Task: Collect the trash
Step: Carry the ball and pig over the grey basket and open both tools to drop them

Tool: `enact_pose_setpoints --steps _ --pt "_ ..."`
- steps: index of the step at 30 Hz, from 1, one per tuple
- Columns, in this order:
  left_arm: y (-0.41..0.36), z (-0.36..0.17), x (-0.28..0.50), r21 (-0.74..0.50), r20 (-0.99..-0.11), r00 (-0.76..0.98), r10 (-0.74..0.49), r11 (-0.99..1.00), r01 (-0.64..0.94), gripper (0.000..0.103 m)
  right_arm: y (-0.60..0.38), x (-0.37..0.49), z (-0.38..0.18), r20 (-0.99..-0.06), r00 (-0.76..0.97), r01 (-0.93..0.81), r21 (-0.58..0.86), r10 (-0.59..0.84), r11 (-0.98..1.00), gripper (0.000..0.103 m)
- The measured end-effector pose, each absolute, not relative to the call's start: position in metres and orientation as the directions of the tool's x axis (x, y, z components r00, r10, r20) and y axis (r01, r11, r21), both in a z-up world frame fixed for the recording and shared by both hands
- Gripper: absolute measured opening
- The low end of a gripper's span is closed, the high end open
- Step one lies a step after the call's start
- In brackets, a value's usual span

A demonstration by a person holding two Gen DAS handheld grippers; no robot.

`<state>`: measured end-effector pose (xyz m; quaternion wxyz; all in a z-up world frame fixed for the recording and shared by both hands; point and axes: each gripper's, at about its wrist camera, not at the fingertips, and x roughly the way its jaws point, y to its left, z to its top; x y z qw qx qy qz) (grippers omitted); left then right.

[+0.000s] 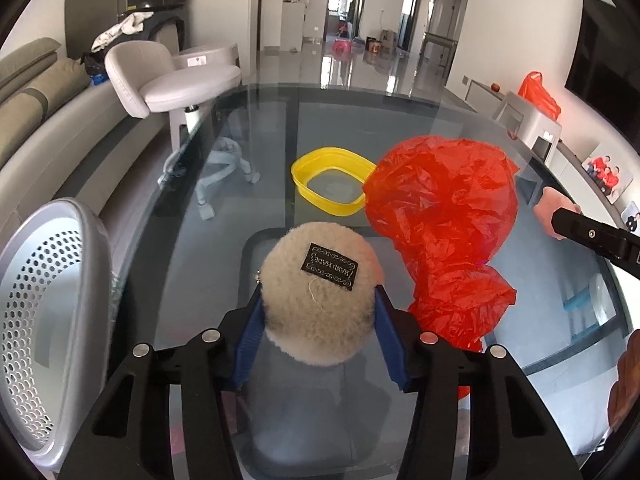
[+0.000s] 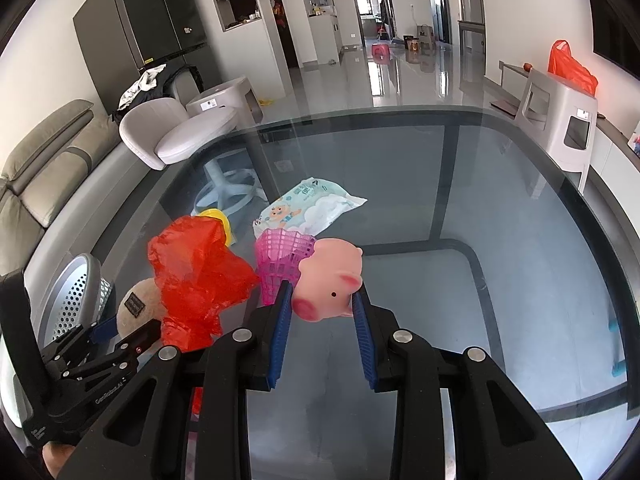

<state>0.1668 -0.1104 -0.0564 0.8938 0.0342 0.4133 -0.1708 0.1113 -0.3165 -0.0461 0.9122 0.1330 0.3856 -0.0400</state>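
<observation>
My left gripper (image 1: 318,300) is shut on a round beige fluffy pouch (image 1: 316,292) with a black "hand made" label, held just above the glass table (image 1: 224,216). A crumpled red plastic bag (image 1: 444,224) stands right of it, touching the right finger. My right gripper (image 2: 322,300) is shut on a pink rubber pig toy (image 2: 330,280). In the right wrist view the red bag (image 2: 196,276), the pouch (image 2: 138,308) and the left gripper (image 2: 100,336) are at lower left. A wet-wipes packet (image 2: 308,206) lies flat further back.
A yellow bowl (image 1: 332,184) sits behind the pouch. A pink mesh basket (image 2: 280,264) stands behind the pig. A silver perforated bin (image 1: 44,320) is at the table's left edge. White chairs and a sofa stand beyond the left side.
</observation>
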Motion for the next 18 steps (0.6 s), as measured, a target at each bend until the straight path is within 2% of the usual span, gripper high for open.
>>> enact_pose_setpoints --steps 12,18 --pt "-0.079 -0.002 0.136 -0.050 -0.648 0.715 -0.262 0.952 0.304 0.050 -0.295 0.104 -0.011 -0.647 0.760 0.117 0.233 0.064 0.965 0.030" --pt "-0.046 0.026 0.119 -0.033 -0.596 0.774 -0.213 0.970 0.242 0.050 -0.261 0.109 0.011 -0.595 0.791 0.033 0.270 0.140 0.962 0.030"
